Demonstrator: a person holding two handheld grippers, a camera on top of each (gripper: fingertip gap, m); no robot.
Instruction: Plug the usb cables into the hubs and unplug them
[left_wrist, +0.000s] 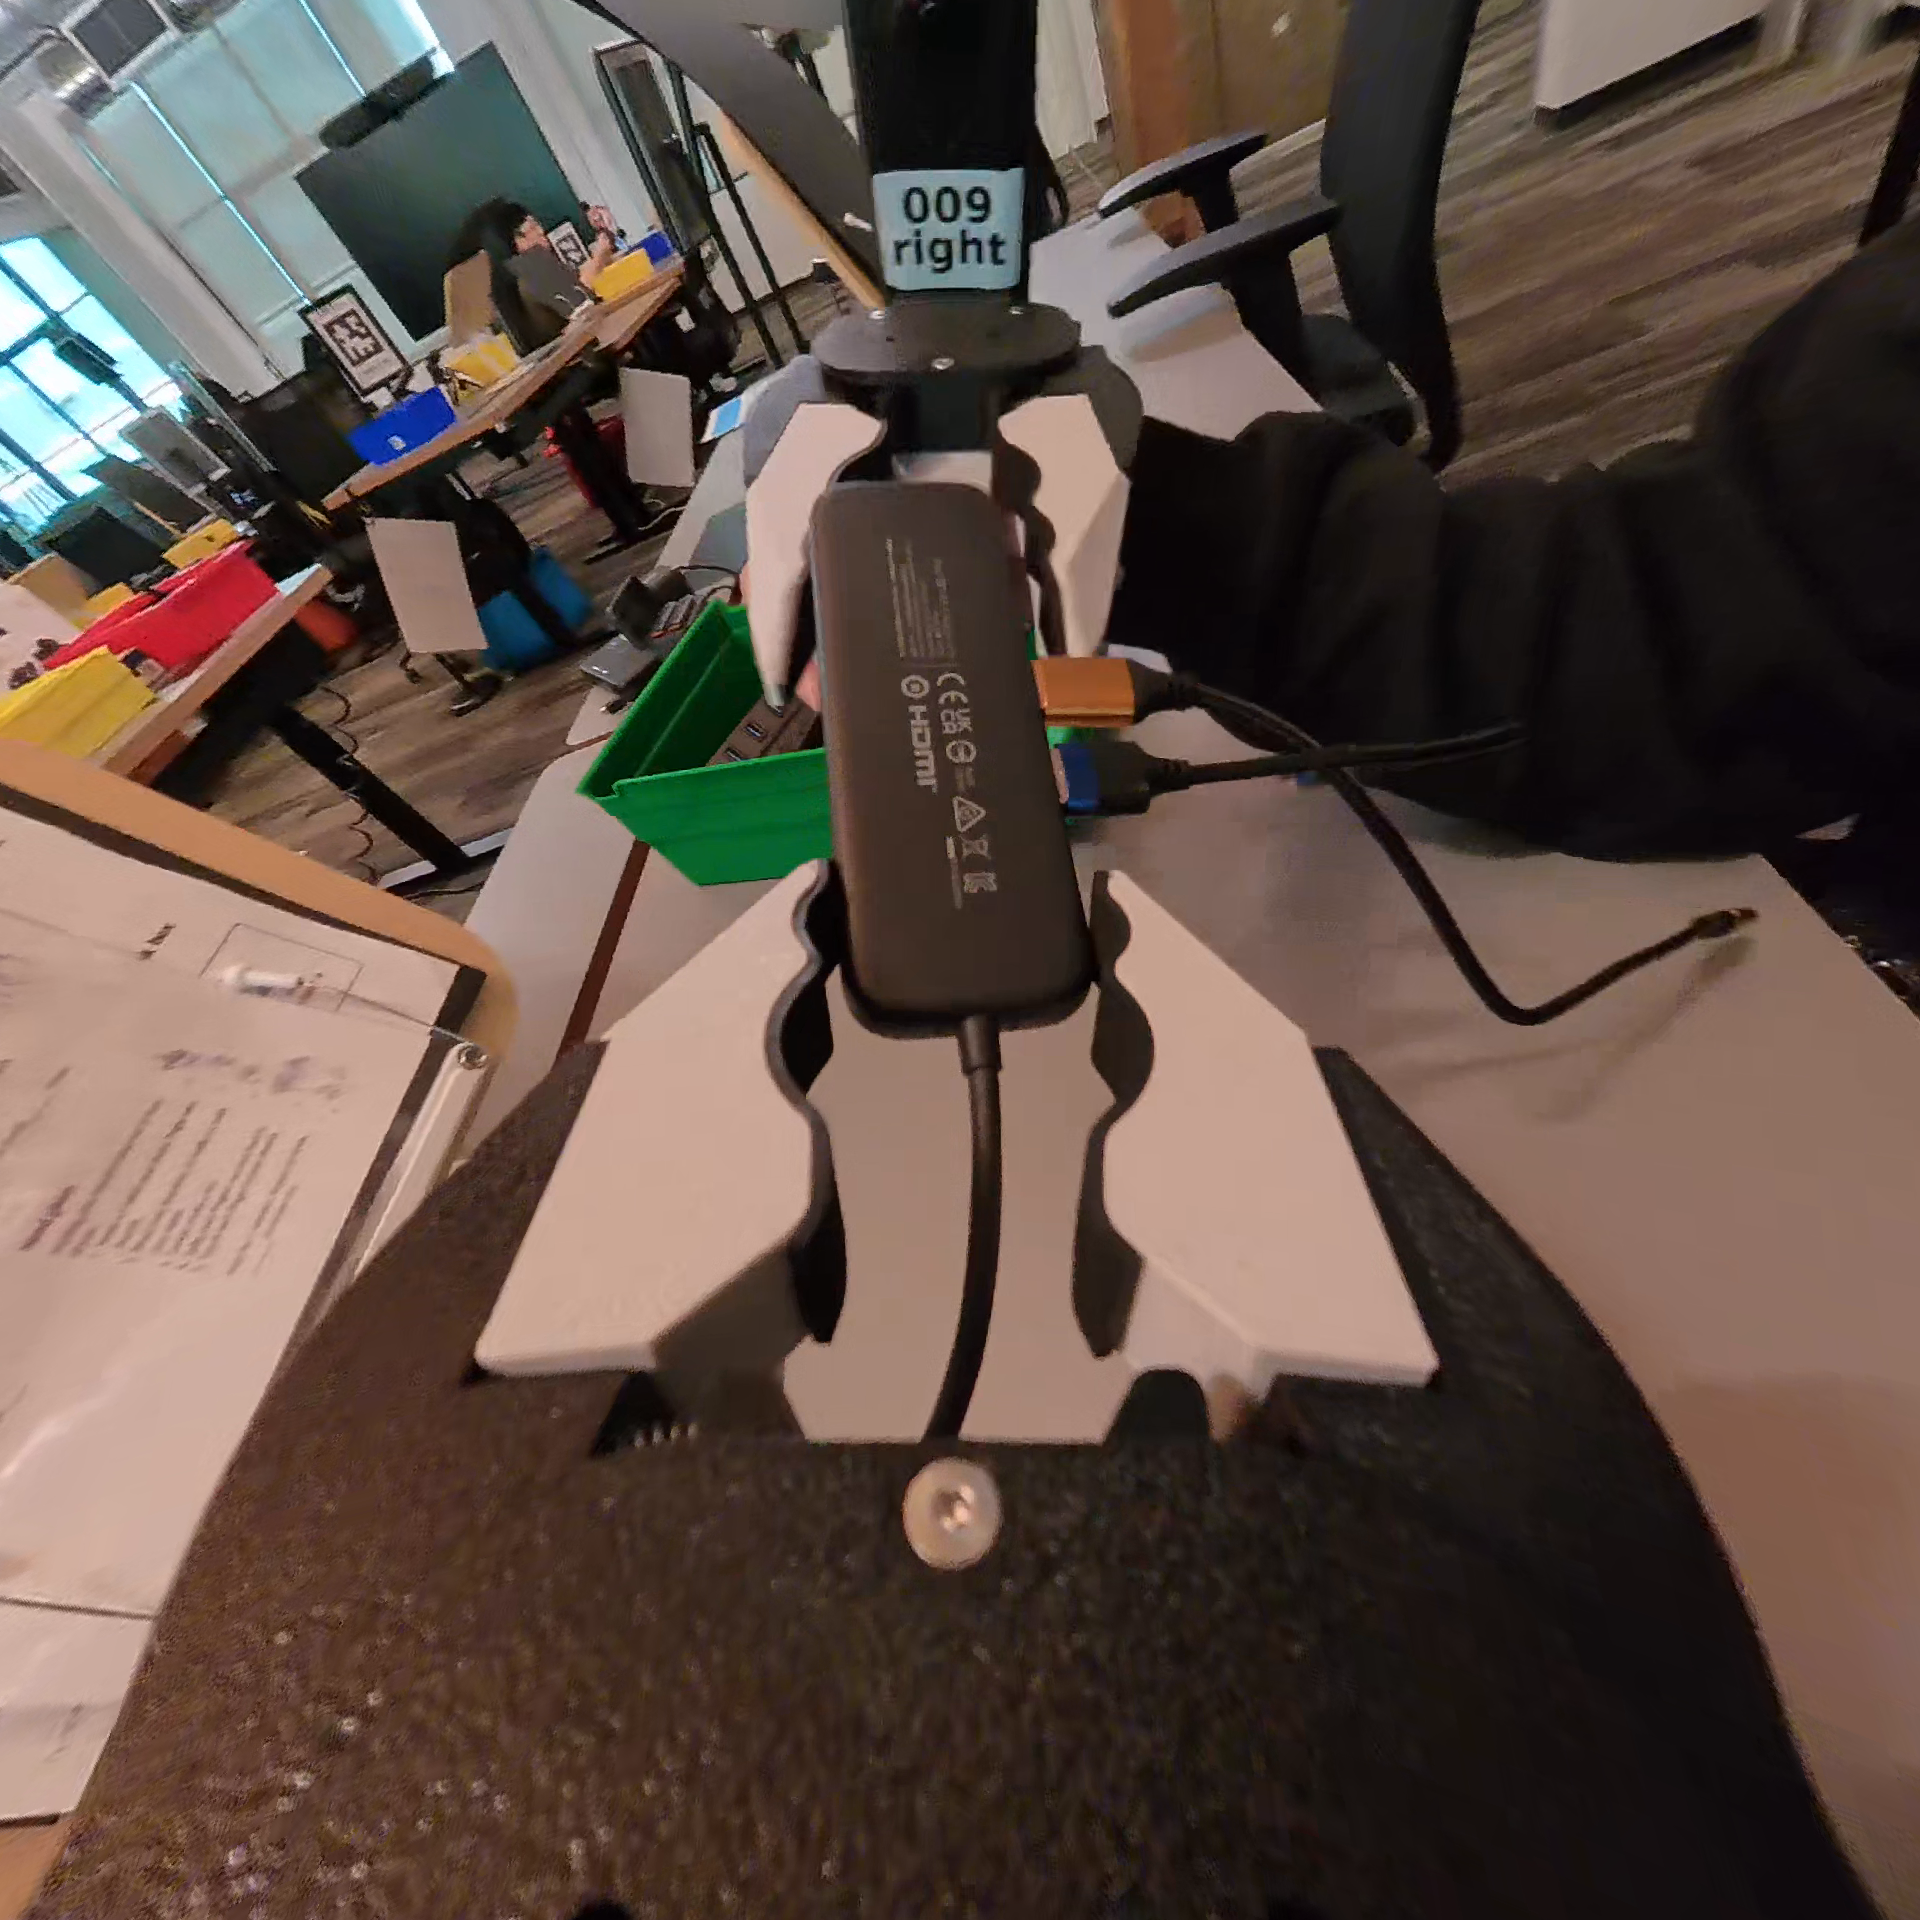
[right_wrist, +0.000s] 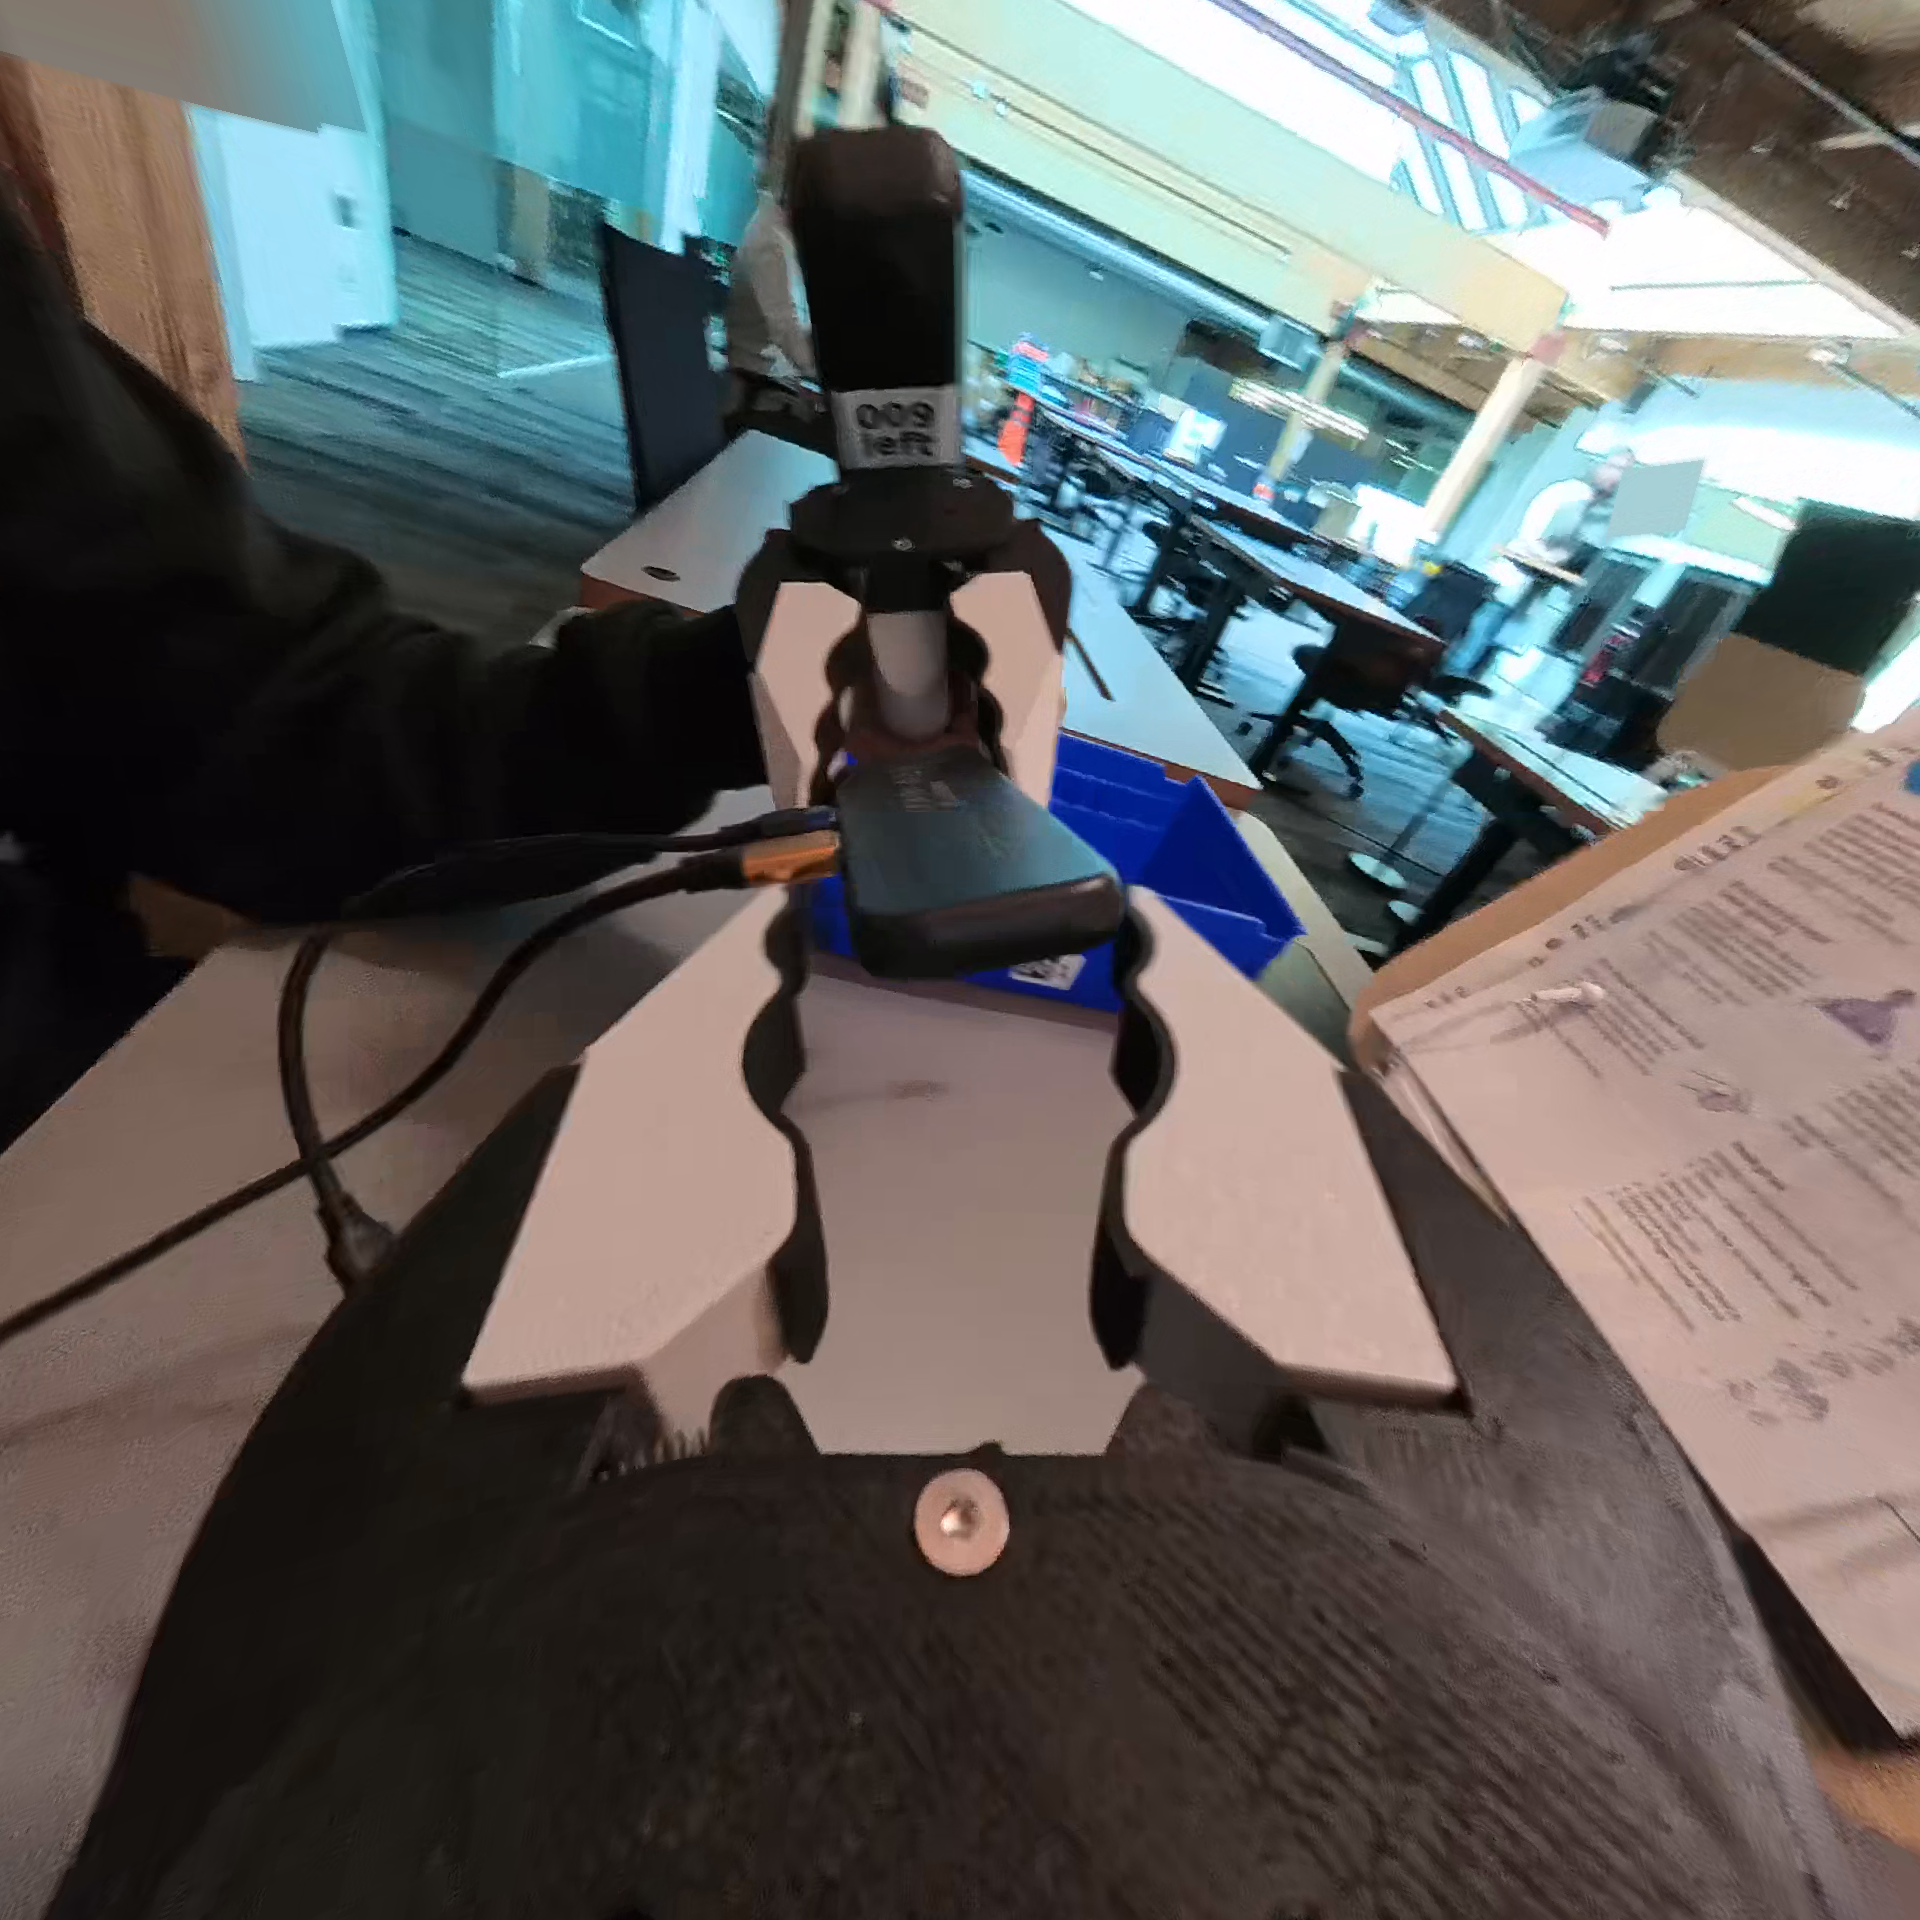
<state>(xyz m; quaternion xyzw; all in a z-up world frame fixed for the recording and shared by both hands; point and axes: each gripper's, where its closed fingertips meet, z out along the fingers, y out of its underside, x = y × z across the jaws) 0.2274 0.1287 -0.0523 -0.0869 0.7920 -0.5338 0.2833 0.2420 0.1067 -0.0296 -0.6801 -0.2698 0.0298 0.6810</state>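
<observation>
The left gripper (left_wrist: 961, 966) pinches the near, cable end of the black hub (left_wrist: 945, 748), held above the grey surface (left_wrist: 1455, 1143). The right gripper (right_wrist: 961, 935) has its fingers at the hub's far end; whether it clamps or only brackets it I cannot tell. An orange plug (left_wrist: 1086, 691) and a blue plug (left_wrist: 1081, 779) sit in the hub's right side. The risk, I judge: opposing pulls could twist the hub loose, or drag on the trailing cables could lever a plug sideways in its port
</observation>
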